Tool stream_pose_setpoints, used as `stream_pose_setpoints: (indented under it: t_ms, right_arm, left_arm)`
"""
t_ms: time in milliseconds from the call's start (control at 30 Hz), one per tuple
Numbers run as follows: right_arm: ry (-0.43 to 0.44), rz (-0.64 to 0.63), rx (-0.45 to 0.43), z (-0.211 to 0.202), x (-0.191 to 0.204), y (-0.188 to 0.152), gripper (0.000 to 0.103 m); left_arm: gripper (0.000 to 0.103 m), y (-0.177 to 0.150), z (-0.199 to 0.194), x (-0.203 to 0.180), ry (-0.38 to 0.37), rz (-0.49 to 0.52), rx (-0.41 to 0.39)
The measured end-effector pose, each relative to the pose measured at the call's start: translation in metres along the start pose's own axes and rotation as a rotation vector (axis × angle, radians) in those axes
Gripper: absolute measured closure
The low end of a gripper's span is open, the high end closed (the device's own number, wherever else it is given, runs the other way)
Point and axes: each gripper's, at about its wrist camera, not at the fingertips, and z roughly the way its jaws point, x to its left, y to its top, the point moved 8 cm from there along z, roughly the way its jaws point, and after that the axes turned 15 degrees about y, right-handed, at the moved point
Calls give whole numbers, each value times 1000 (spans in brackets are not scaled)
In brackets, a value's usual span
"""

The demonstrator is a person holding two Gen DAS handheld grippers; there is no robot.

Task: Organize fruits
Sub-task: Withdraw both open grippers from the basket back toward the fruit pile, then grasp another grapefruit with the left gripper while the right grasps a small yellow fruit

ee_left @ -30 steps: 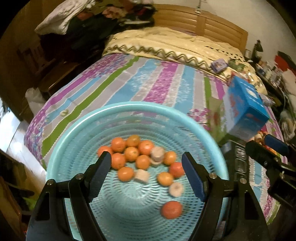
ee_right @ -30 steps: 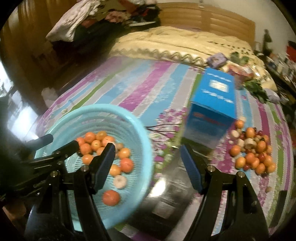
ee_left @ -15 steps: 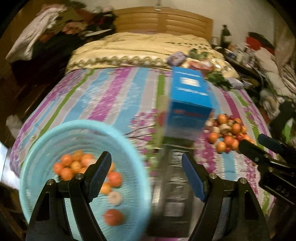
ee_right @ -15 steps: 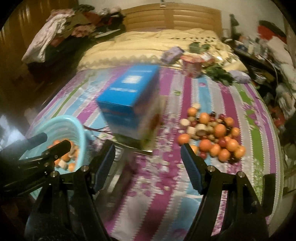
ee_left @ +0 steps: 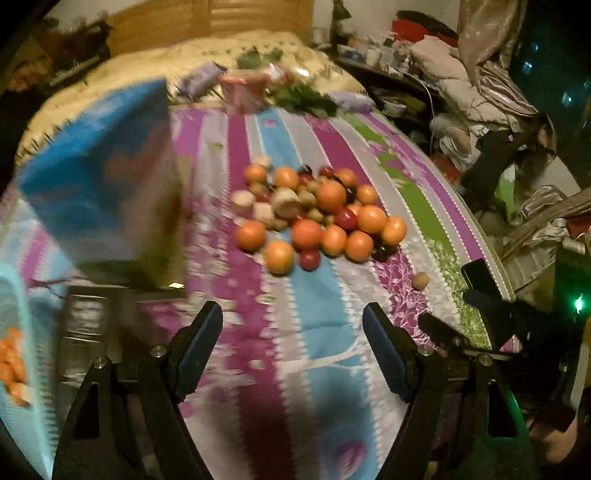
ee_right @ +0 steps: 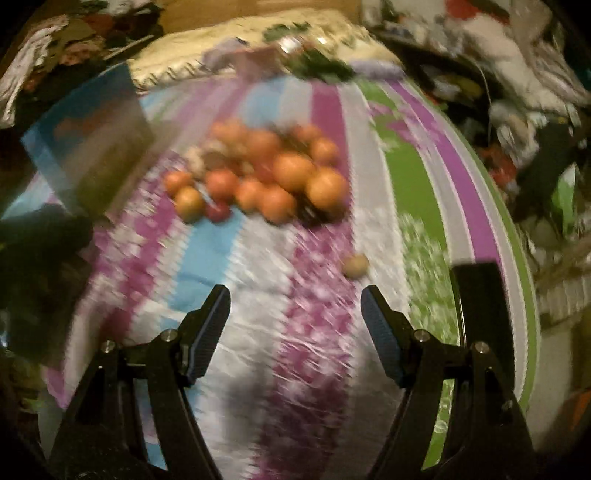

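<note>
Basket (ee_left: 22, 332) holds oranges (ee_left: 13, 362); both hand-held grippers (ee_left: 291, 343) (ee_right: 295, 325) wide, empty.

Striped cloth bedspread (ee_left: 314, 295), glossy fruit pile (ee_left: 317, 218), wooden headboard (ee_left: 221, 22)

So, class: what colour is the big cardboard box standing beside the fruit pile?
Blue, with some reddish print on the big cardboard box; clearest in the left wrist view.

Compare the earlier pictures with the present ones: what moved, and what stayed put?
Both views swung away from the light-blue plastic basket, now at the left wrist view's left edge, toward the heap of orange and red fruit on the striped bedsheet. The left gripper and right gripper stayed open and empty; the blue cardboard box and the fruit stayed put.
</note>
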Motion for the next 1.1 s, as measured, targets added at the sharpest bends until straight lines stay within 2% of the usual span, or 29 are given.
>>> stream_pose_setpoints:
  t_ms: [67,133,200,267,333,533,667,767,833,900,1100]
  right_arm:
    - [12,44,5,4,-17,-13,29]
    - [21,70,4,7,-27,-21,29]
    - [29,84,3,8,-34,-26,29]
    - [39,83,3,10,-39,-28,29]
    - [46,75,-4,10,-43,-28,29]
    - [91,54,-35,7,-49,-25,29]
    - [119,40,-48,7,-54,-26,30]
    - [122,47,-53,8,-62,-28,30]
    - [128,51,-61,9,-67,-27,40]
    - [134,53,-65,13,-70,-22,44]
    - [133,7,-81,31,-72,0,50]
  left_arm:
    - [24,0,19,-8,-15,-18,4]
    - [28,1,42,-11,-18,-58,23]
    - [45,4,62,-10,-16,-89,43]
    - [48,6,85,-8,-5,-122,73]
    - [56,7,102,-6,-8,-156,97]
    - [57,8,135,-8,8,-186,122]
    - [57,17,142,-6,9,-193,92]
    - [66,20,141,-8,-8,-180,74]
    - [66,21,137,-7,7,-164,56]
    - [66,19,126,-4,18,-156,25]
    - [66,6,91,0,16,-136,-40]
